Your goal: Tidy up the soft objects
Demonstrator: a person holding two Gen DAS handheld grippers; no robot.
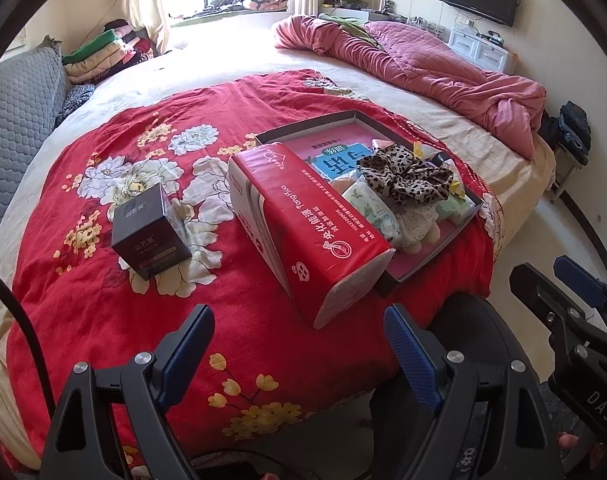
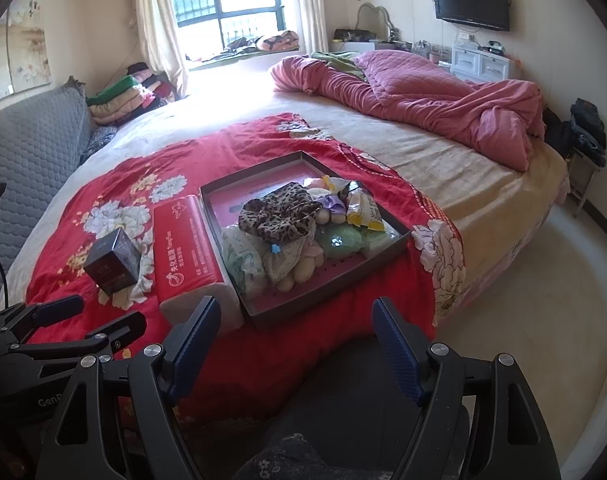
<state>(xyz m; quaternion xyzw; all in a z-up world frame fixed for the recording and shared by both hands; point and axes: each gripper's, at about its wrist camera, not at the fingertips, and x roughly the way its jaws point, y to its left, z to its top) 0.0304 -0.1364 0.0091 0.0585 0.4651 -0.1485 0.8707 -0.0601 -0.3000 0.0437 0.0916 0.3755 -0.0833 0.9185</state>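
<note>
Red floral cotton covers the near half of the bed [image 2: 483, 184], and that red quilt [image 1: 103, 300] carries everything I have to sort. Largest on it is the shallow dark tray [image 2: 387, 250] with its pink floor, already heaped with soft things. Leaning against the tray's left wall is the red tissue pack [image 1: 299, 216], a long plastic-wrapped brick, its far end propped on the rim and its near end on the quilt. I judge it light and squashy but slick in its wrapper, so I would take it across the narrow width near the middle, where the paper gives and the film wrinkles instead of sliding.

Inside the tray, the leopard-print cloth [image 2: 279, 216] lies on top of the pile, limp and easy to pinch anywhere along a fold. Under and beside it are a pale plush toy [image 2: 299, 270], a green round pad [image 2: 339, 242] and a crinkly yellow-and-white packet [image 2: 363, 208]; all look feather-light.

Left of the tissue pack, apart from it, stands the small dark box [image 1: 151, 234], stiff card, not a soft item by my reckoning.

My left gripper [image 1: 299, 344] hangs over the quilt's near edge with jaws spread wide and nothing between them. My right gripper [image 2: 297, 340] is likewise agape, just short of the tray's near corner, empty.
</note>
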